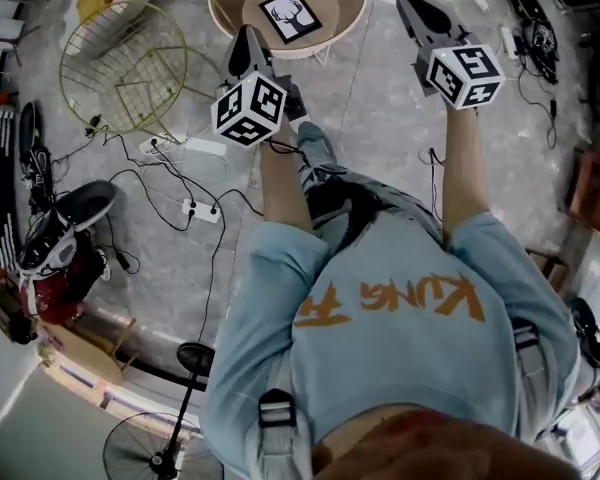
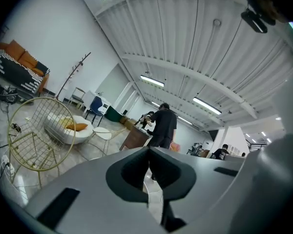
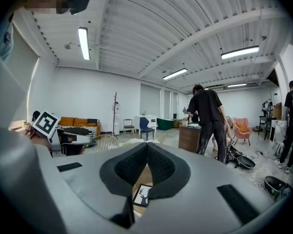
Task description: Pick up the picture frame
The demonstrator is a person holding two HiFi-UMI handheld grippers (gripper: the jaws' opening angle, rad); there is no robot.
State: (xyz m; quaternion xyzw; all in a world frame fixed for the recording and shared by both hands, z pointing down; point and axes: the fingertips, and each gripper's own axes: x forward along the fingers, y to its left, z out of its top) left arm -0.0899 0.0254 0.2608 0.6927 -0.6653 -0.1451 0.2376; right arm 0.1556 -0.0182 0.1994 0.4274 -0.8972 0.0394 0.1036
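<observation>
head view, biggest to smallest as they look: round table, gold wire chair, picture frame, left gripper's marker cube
1. round table and gold wire chair: alike, table cut by the top edge, unranked.
2. left gripper's marker cube and picture frame: near alike; the cube is nearer the camera.

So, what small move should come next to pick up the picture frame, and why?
Probably open the right gripper, whose view shows the picture frame past its jaws. It and the left gripper are shut and empty; the frame lies flat on the round table, untouched.
</observation>
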